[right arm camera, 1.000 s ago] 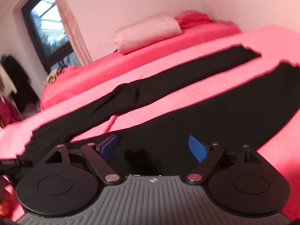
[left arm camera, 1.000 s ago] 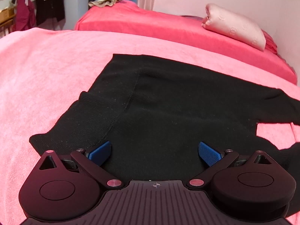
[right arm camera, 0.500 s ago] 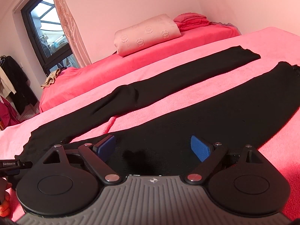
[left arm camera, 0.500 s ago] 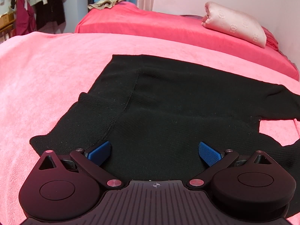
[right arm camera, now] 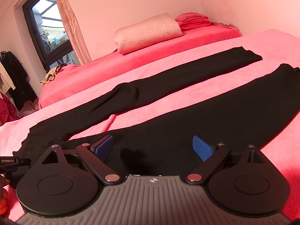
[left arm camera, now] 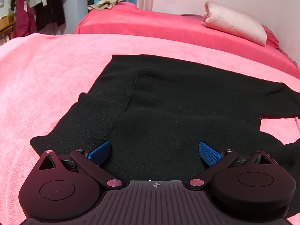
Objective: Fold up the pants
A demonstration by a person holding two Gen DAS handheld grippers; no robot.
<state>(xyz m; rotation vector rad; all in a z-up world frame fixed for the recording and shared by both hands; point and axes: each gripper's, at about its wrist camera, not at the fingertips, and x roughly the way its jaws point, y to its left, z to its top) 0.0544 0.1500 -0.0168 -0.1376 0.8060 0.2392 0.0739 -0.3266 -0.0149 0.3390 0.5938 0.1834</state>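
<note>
Black knit pants lie spread flat on a pink blanket. The left wrist view shows the waist and seat part. My left gripper is open and empty, low over the near waist edge. In the right wrist view the two legs run apart to the right: the far leg and the near leg. My right gripper is open and empty, just above the near leg close to the crotch. The left gripper's body shows at the left edge there.
A second bed with a red cover stands behind, with a pink pillow and folded red cloth. A beige garment lies near the window. Clothes hang at the far left.
Both grippers stayed open. The left wrist view tilted slightly, showing more of the pants. The right gripper settled after a blurred move; the legs now sit steady in view.
</note>
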